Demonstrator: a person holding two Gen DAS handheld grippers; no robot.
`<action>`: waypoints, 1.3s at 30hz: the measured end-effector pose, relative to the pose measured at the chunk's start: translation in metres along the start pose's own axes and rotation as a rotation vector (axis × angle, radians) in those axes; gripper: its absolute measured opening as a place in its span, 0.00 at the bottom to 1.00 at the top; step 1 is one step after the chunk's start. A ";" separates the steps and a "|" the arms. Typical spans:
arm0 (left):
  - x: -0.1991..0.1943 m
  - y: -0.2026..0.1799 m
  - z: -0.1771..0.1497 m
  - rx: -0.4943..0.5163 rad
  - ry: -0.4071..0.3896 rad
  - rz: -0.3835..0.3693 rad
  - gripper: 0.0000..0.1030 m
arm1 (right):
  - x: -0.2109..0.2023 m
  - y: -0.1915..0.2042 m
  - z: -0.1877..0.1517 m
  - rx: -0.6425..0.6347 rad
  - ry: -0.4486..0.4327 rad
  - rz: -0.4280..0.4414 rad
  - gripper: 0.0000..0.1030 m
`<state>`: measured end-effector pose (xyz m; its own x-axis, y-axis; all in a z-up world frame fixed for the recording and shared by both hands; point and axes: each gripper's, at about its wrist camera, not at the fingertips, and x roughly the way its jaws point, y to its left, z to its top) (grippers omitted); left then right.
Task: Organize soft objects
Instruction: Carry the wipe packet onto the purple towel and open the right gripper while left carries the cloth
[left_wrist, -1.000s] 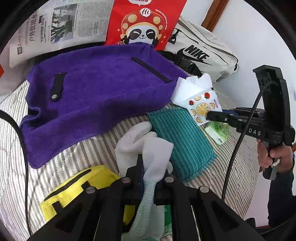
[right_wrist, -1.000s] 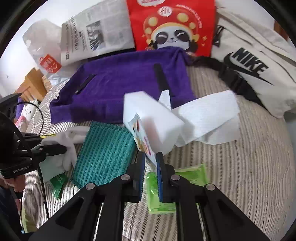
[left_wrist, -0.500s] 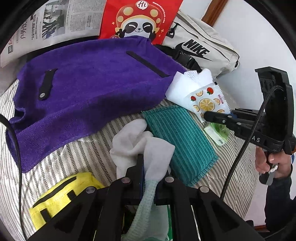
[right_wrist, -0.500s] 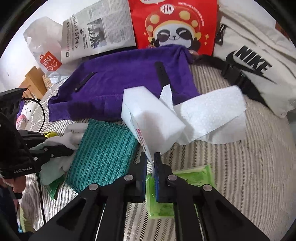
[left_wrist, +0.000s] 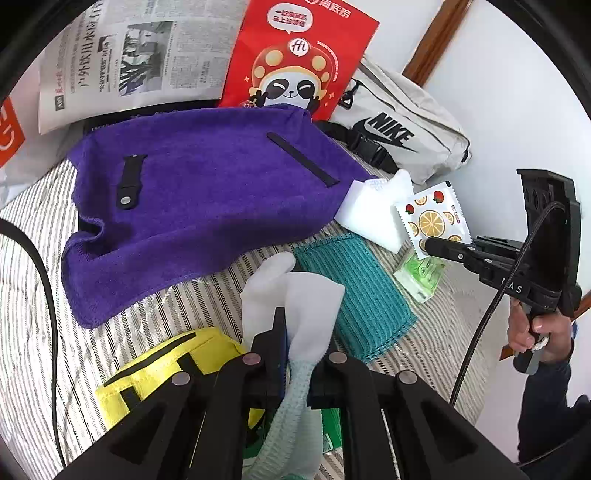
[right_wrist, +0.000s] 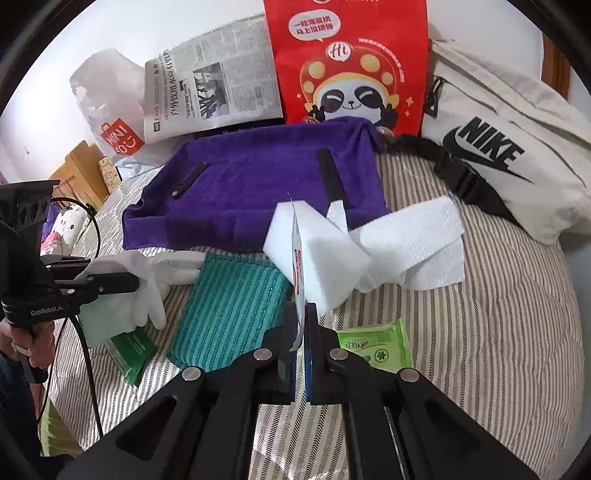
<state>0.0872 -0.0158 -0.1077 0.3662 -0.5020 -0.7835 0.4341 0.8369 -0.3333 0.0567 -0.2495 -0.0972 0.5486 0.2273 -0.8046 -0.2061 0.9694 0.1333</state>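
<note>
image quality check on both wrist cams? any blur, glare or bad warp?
Left wrist view: sharp, even daylight, no glare; fisheye bends the newspaper and the black vignette clips the corners. Right wrist view: also sharp, but the wall top left is blown out behind the white plastic bag; the striped bedding curves strongly at the right edge.

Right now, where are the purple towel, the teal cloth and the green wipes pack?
purple towel (left_wrist: 207, 192): left wrist view, middle of its flat top.
teal cloth (right_wrist: 229, 310): right wrist view, centre of its ribbed face.
green wipes pack (right_wrist: 380, 349): right wrist view, printed front.
</note>
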 end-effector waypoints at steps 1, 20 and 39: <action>-0.002 0.000 0.000 -0.003 -0.006 -0.001 0.07 | -0.001 0.001 0.000 -0.003 -0.002 0.000 0.03; -0.054 0.012 0.034 -0.003 -0.125 0.058 0.07 | -0.017 0.019 0.046 -0.049 -0.075 0.011 0.03; -0.033 0.068 0.097 -0.087 -0.173 0.128 0.07 | 0.036 0.016 0.122 -0.039 -0.047 -0.013 0.03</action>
<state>0.1846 0.0365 -0.0537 0.5525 -0.4144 -0.7232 0.3050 0.9080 -0.2872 0.1717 -0.2141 -0.0540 0.5888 0.2197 -0.7779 -0.2295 0.9682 0.0998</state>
